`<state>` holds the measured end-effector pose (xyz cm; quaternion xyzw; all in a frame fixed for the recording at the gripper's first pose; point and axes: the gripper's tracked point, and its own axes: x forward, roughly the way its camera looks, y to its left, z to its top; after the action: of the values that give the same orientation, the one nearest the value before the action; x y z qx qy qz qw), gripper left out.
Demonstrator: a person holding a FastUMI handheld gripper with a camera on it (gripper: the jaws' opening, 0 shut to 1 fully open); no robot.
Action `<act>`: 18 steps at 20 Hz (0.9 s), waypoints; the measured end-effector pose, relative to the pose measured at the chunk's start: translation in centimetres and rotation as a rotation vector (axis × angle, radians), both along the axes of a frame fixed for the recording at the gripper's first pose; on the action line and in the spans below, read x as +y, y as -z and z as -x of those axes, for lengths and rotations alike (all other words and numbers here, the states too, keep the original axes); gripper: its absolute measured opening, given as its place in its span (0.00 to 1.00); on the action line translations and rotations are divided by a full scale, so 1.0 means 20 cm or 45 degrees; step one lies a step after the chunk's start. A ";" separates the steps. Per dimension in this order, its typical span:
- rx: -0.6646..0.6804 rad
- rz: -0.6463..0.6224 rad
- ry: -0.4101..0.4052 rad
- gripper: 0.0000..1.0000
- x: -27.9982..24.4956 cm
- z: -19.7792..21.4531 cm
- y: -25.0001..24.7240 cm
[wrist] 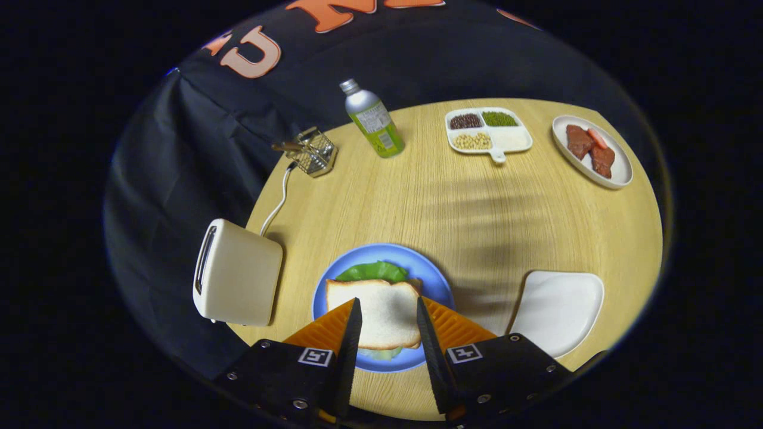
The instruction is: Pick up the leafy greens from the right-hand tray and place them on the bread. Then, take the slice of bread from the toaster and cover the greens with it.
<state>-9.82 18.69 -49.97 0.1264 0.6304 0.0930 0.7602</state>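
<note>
While you hover over the plate: your gripper (pixel 387 310) points down at the sandwich, fingers (pixel 349 339) well spread and pinching nothing.
Top bread: you see the slice of bread (pixel 381 310) lying flat between your fingertips, touching neither, on the blue plate (pixel 429 280).
Greens: the leafy greens (pixel 372 271) sit under that slice, their edge poking out on the far side and a sliver at the near side.
Toaster: the cream toaster (pixel 238 274) stands just beside the plate on your left, cord trailing away.
Right-hand tray: the white tray (pixel 560 310) lies bare on your right.
Far side: you see a bottle (pixel 374 119), a wire basket (pixel 313 152), a divided dish (pixel 489 132) of beans, and a plate of meat (pixel 593 152) on the wooden table (pixel 477 202).
</note>
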 end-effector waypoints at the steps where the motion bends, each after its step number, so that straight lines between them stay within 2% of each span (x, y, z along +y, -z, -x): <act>1: -0.064 -0.001 -0.008 0.55 0.00 -0.06 -0.07; 6: -0.378 0.025 -0.027 0.55 -0.03 -0.34 -0.49; 12: -0.836 0.107 0.013 0.55 -0.13 -0.64 -1.11; 15: -0.940 0.192 0.004 0.55 -0.22 -0.68 -1.30; 18: -1.024 0.210 0.051 0.59 -0.27 -0.71 -1.45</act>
<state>4.34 13.37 -20.90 0.0308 0.2858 0.0694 0.9553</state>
